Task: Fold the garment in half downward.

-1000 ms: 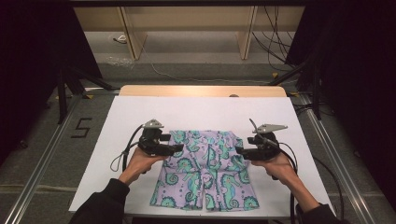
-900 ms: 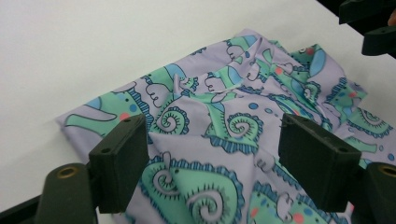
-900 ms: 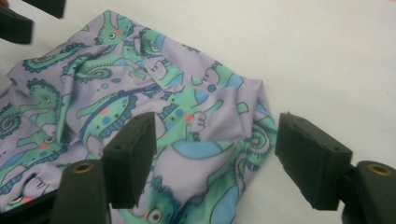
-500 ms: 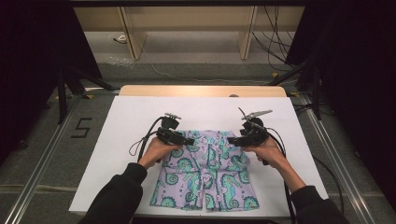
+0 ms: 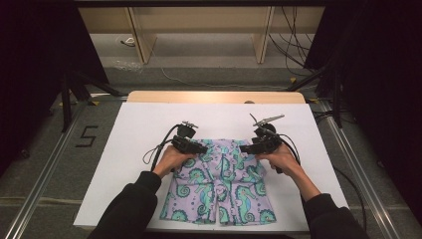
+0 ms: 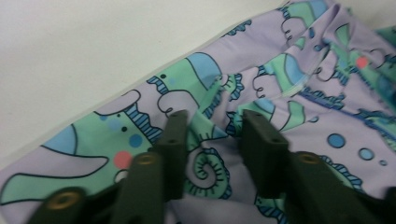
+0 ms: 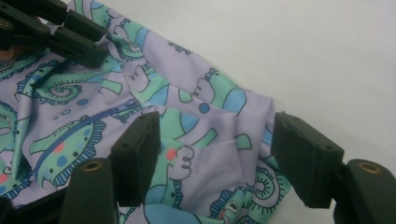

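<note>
My left hand-held gripper (image 6: 210, 126) has its jaws parted around a raised fold at the waistband of the seahorse shorts (image 5: 219, 184); my right hand-held gripper (image 7: 215, 149) gapes wide over the opposite corner. From above, the shorts lie flat on the white table (image 5: 124, 149), both hands angled inward, jaw tips too small to read.

You can read just 1 mark: a black "5" (image 5: 85, 137) on the floor (image 5: 45, 149), left of the table.
</note>
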